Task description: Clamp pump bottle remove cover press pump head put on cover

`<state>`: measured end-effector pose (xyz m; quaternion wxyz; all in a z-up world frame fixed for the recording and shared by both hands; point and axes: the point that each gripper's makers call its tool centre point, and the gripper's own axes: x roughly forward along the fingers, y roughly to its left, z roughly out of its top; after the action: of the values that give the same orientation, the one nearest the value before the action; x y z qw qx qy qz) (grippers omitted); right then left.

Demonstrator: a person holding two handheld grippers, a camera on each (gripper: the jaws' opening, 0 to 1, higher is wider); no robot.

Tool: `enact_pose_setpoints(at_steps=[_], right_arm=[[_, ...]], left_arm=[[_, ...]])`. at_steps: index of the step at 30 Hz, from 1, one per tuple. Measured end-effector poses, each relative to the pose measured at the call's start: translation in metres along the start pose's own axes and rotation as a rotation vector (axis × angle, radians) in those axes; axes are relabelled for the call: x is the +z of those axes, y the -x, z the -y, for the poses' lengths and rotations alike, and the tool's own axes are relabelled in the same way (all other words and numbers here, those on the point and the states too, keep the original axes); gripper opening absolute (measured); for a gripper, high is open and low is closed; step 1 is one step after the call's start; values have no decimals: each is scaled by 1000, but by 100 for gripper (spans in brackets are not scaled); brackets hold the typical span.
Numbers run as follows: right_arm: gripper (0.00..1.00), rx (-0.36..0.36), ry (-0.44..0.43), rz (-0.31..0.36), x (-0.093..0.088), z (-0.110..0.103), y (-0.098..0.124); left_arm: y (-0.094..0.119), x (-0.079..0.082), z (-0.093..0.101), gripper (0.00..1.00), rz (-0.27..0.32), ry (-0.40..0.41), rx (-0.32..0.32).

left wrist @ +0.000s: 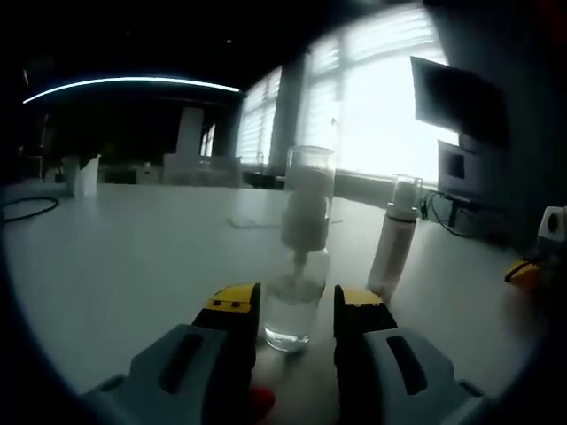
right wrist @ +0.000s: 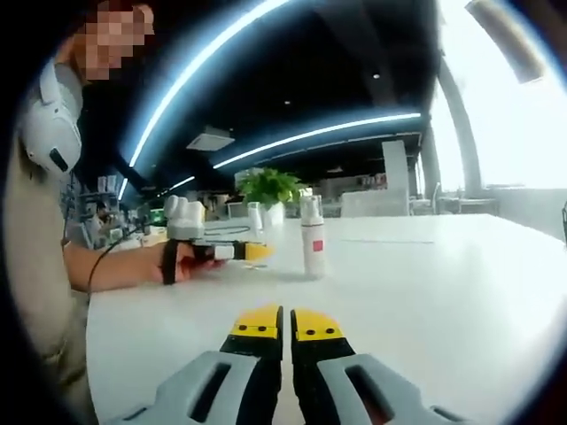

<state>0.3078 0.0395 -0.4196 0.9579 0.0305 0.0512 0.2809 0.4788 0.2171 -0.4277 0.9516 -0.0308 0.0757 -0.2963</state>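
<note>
in the left gripper view the left gripper (left wrist: pixel 295 305) rises from the bottom with its yellow-tipped jaws spread, one on each side of the base of a clear pump bottle (left wrist: pixel 299 266) that stands upright on the white table (left wrist: pixel 133 274); whether the jaws already touch the bottle's sides cannot be told, so the grip reads as released around it, not clenched. the bottle carries a tall transparent cover (left wrist: pixel 309 199) over its white pump head, and the cover is on. just beside it, toward the right of that view, stands a second, slimmer white spray bottle (left wrist: pixel 394 237) with its own clear cap. at the far right edge of the same view a bit of yellow and white from the right gripper (left wrist: pixel 538 257) shows, resting low on the table. in the right gripper view the right gripper (right wrist: pixel 287 323) has its two yellow tips drawn nearly together with only a thin slit between them, grasping nothing, over bare table. farther off, the person's hand (right wrist: pixel 182 261) holds the left gripper, whose yellow tip sits at the pump bottle, with the white spray bottle just beside it and a potted green plant (right wrist: pixel 270 190) behind.
</note>
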Motion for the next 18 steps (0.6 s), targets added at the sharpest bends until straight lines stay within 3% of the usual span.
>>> enact_pose_setpoints(at_steps=[11, 18], right_arm=[[0, -17, 86, -2, -2, -4, 0], [1, 15, 101, 1, -1, -13, -1]], left_arm=[[0, 0, -7, 25, 3, -28, 38], [2, -1, -5, 25, -8, -10, 27]])
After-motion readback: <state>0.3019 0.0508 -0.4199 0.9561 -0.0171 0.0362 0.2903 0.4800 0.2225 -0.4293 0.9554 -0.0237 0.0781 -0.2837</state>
